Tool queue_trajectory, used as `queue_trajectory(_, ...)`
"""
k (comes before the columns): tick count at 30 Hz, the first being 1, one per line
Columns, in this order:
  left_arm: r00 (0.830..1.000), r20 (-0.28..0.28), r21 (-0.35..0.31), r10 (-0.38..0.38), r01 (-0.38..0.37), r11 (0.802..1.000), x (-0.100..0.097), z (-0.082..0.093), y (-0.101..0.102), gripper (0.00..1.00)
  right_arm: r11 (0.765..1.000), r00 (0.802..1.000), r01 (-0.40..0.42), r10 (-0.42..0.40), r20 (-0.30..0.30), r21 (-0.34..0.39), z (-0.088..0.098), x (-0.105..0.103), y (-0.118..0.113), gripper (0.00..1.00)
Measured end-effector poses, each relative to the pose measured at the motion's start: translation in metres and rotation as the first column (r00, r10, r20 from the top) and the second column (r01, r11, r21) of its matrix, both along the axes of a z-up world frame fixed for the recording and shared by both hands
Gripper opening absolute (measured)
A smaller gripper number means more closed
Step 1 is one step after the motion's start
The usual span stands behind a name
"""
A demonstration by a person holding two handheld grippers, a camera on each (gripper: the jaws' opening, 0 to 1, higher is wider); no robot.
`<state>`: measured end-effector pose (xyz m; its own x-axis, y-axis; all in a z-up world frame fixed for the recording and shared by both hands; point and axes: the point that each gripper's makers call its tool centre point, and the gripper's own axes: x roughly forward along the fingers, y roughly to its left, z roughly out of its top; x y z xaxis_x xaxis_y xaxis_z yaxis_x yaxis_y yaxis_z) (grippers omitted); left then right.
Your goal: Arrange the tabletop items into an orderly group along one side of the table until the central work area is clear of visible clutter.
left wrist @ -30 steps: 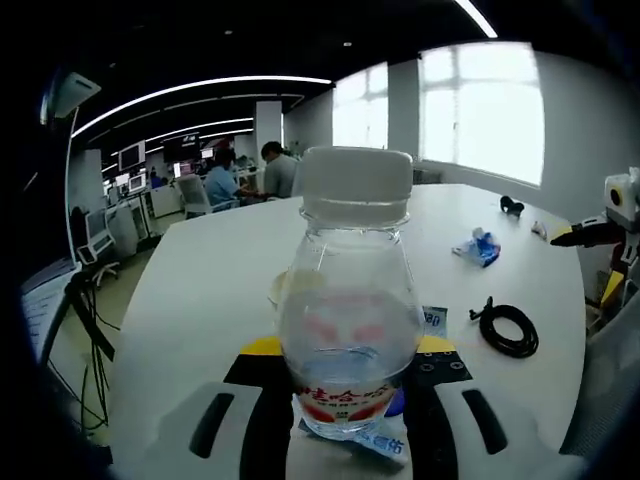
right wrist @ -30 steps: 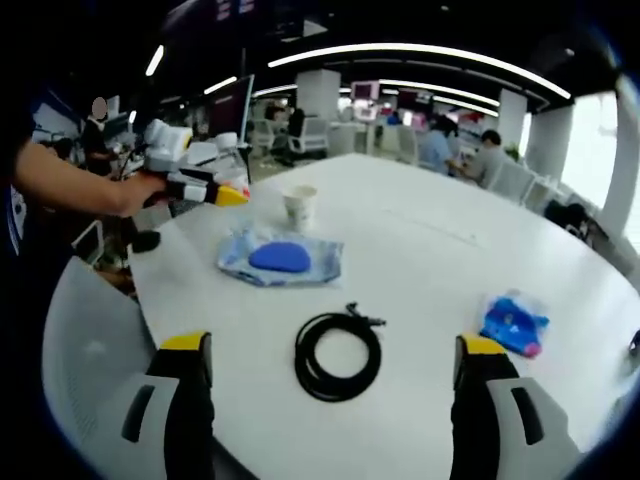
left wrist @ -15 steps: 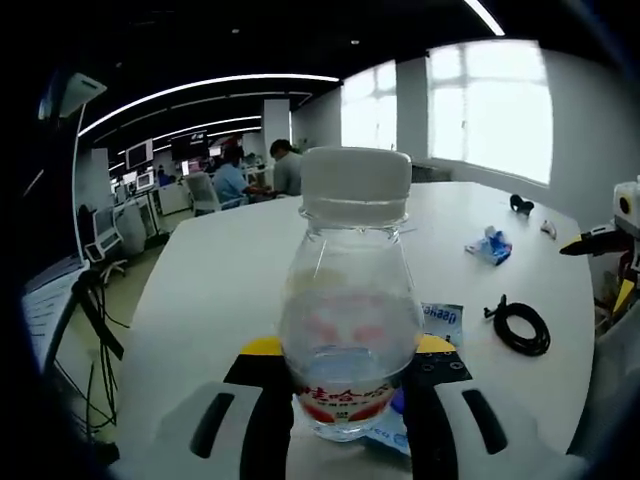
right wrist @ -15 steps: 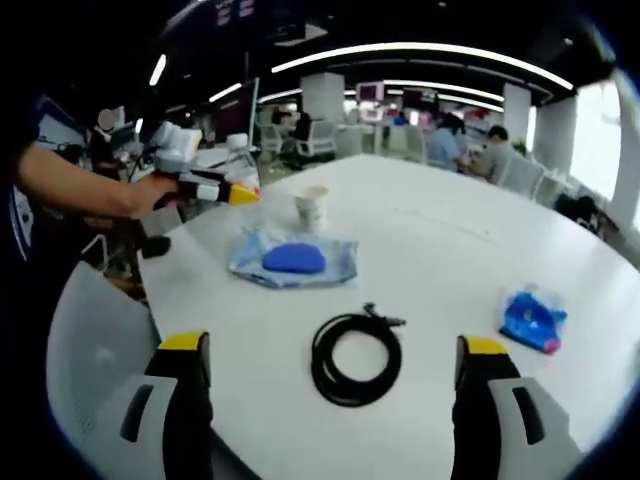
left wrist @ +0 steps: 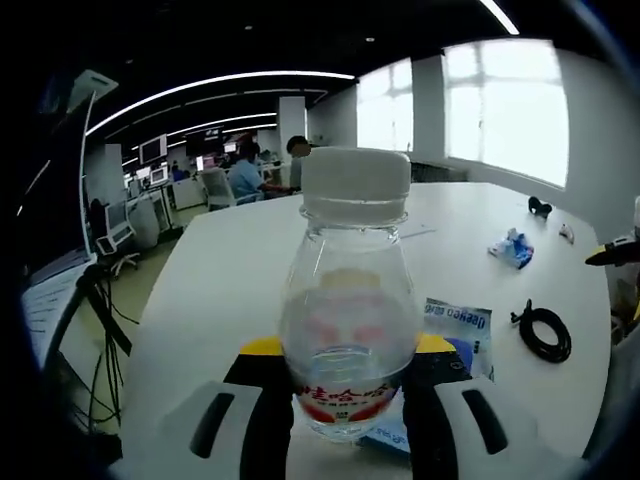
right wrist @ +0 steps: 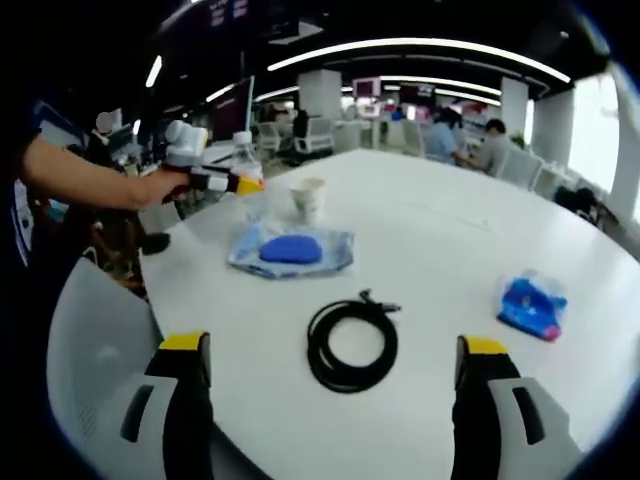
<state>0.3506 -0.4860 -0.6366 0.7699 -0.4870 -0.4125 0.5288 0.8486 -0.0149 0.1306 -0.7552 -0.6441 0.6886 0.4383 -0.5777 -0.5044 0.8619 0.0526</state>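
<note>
left gripper view: left gripper clamps a clear water bottle above the white table near its edge. best set it upright beside the paper cup and blue packet, away from the rim. right gripper hangs open over the coiled cable; room lies beyond.
</note>
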Motion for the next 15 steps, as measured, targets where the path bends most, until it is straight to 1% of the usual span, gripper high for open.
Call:
queue_trajectory(2,1.0,0.0,-0.006,0.008,-0.008,1.0,0.003,0.0,0.001,0.41,1.0,1.0,-0.003,0.003,-0.007,-0.002,-0.002,-0.003,-0.001,1.0)
queue_trajectory(8,1.0,0.004,0.006,0.017,-0.017,1.0,0.014,-0.001,0.001,0.41,1.0,1.0,0.002,-0.002,-0.021,-0.006,-0.005,-0.007,-0.006,1.0)
queue_trajectory(10,1.0,0.002,0.01,0.02,-0.02,1.0,0.016,-0.002,0.001,0.41,1.0,1.0,0.002,-0.002,-0.022,-0.01,-0.005,-0.007,-0.008,1.0)
queue_trajectory(13,1.0,-0.005,0.008,0.03,-0.03,1.0,0.023,-0.007,0.005,0.41,1.0,1.0,0.007,-0.008,-0.018,-0.019,-0.002,-0.007,-0.014,1.0)
queue_trajectory(15,1.0,-0.009,0.022,0.028,-0.027,0.999,0.024,-0.009,0.004,0.41,1.0,1.0,0.014,-0.015,-0.015,-0.017,-0.001,-0.007,-0.017,1.0)
